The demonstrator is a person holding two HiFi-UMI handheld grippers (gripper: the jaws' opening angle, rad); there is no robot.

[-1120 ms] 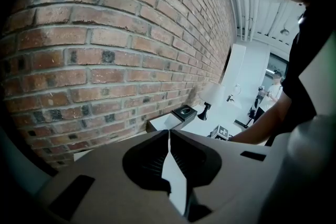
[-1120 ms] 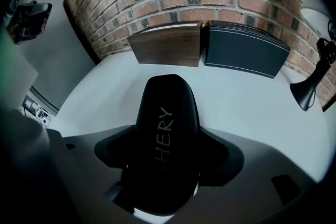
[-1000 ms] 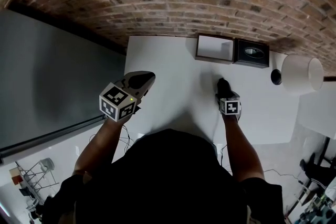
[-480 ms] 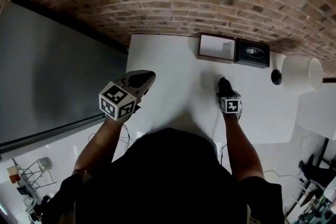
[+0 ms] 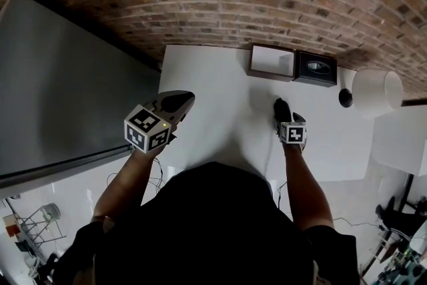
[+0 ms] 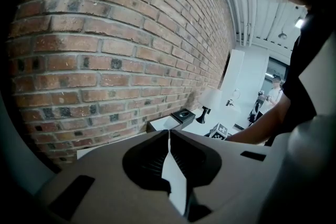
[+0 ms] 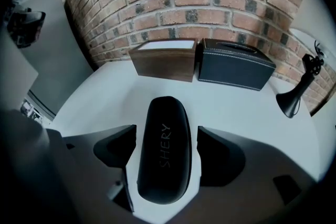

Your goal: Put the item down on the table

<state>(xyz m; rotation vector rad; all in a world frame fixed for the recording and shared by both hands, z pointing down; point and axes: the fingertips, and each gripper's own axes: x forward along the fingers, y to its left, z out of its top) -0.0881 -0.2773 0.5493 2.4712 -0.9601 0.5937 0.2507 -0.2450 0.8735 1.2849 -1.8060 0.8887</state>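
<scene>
A black hard glasses case (image 7: 164,149) with "SHERY" on its lid lies flat on the white table (image 7: 231,107). My right gripper (image 7: 167,136) straddles it with the jaws open, and a strip of table shows on each side of the case. In the head view the right gripper (image 5: 283,110) rests at the table's middle right with the case (image 5: 281,105) at its tips. My left gripper (image 5: 177,102) hovers over the table's left edge. Its jaws are shut together with nothing between them (image 6: 169,136).
A wooden box (image 7: 164,60) and a black leather-look box (image 7: 236,64) stand side by side against the brick wall. A lamp with a white shade (image 5: 377,93) and a black base (image 7: 294,97) stands at the far right. A grey panel (image 5: 67,97) lies left of the table.
Almost nothing has moved. Both grippers stay in place, and the head view has shifted slightly.
</scene>
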